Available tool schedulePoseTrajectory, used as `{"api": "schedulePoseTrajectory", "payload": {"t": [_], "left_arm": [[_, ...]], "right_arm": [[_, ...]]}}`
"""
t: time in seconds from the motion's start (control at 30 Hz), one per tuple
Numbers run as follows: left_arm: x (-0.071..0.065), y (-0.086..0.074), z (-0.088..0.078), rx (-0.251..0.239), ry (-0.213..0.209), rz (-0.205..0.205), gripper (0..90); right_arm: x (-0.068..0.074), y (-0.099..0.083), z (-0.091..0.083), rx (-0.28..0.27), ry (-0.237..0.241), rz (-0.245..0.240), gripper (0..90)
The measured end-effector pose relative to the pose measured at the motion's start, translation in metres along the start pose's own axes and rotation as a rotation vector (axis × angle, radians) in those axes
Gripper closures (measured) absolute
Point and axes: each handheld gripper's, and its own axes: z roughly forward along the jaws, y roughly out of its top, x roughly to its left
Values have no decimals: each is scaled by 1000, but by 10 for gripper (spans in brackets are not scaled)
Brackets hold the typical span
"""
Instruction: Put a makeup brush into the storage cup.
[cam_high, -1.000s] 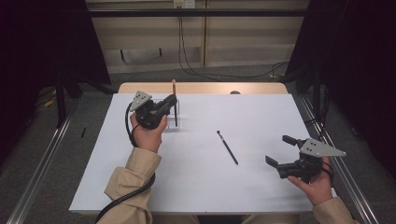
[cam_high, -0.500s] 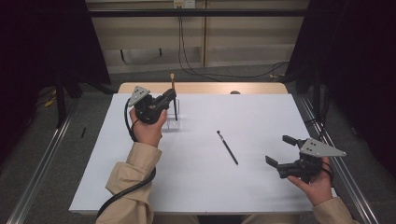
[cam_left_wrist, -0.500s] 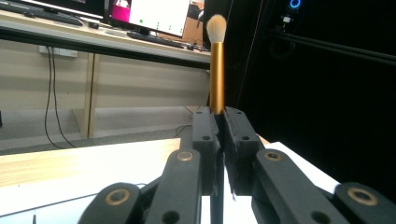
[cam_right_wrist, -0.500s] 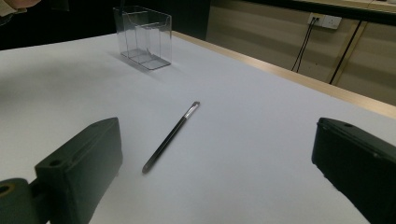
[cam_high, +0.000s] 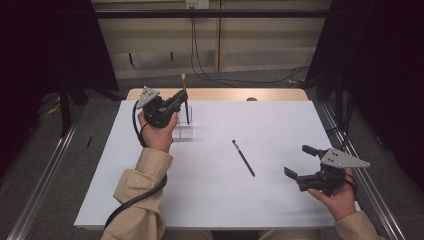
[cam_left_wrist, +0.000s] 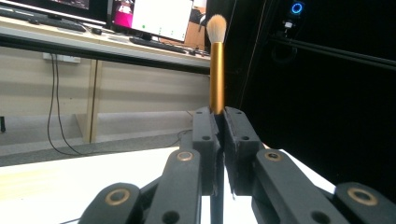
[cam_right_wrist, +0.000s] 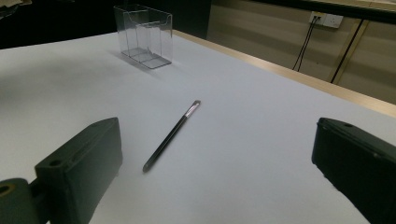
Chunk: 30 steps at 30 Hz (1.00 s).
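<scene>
At the left of the high view, the left gripper (cam_high: 181, 101) is raised above the white table (cam_high: 280, 125) with its jaws clamped tight on the gold-and-black handle of a makeup brush with a pale fluffy head (cam_left_wrist: 216, 70). The brush stands upright, its long axis vertical, bristles up and its dark lower end pointing down over the clear plastic organiser box (cam_high: 183, 125), probably so it can be lowered straight into a compartment. Nearer the middle, a thin black cosmetic brush with a small flat tip (cam_high: 243, 157) lies flat on the table, its axis running diagonally, tip towards the far left. At the right, the right gripper (cam_high: 302, 161) hovers low near the table's edge, jaws wide apart and empty, seemingly waiting to take that second brush.
</scene>
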Motion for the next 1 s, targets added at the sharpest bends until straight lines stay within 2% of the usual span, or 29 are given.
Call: {"api": "schedulePoseTrajectory", "payload": {"t": [0.3, 0.53, 0.57, 1.0], "left_arm": [[2, 2, 5, -22, 3, -12, 841], [5, 5, 8, -14, 9, 12, 841], [5, 5, 9, -25, 16, 2, 841], [7, 5, 15, -40, 31, 14, 841]], "right_arm": [[0, 0, 0, 5, 3, 1, 14], [0, -1, 1, 8, 7, -1, 14], [0, -1, 0, 7, 7, 0, 14], [-1, -1, 0, 3, 3, 2, 15]]}}
